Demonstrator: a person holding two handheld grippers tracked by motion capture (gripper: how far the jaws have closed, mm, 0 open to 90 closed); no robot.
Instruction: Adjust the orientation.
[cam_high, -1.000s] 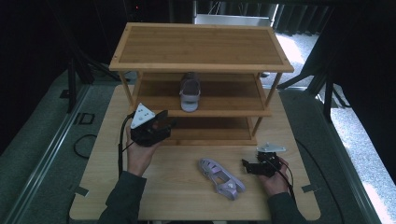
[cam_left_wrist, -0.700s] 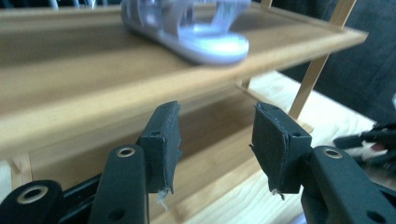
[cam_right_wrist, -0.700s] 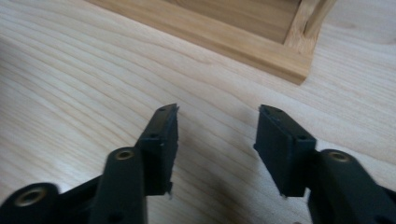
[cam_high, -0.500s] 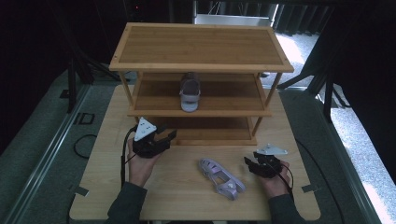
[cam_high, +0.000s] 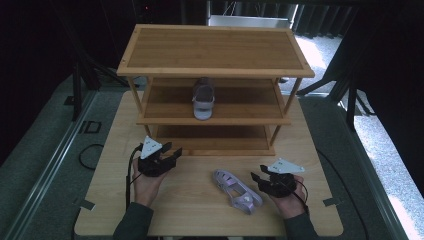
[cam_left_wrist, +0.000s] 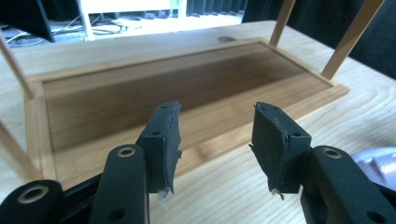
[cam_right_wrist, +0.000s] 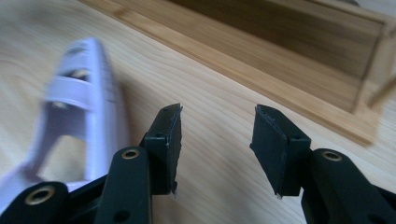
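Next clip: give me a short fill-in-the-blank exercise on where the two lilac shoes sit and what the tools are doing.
1. One lilac shoe stands on the ______ shelf of the wooden rack.
2. The other shoe lies on the ______, in front of the rack.
3. The tool nearest that lying shoe is the ______ tool.
4. The left tool has ______ between its jaws.

Missing words: middle; table; right; nothing

1. The left gripper hovers just before the rack's bottom shelf, jaws apart with nothing between them.
2. Two rack posts rise at the shelf's far right.
3. A lilac shoe's edge lies right of the shelf.
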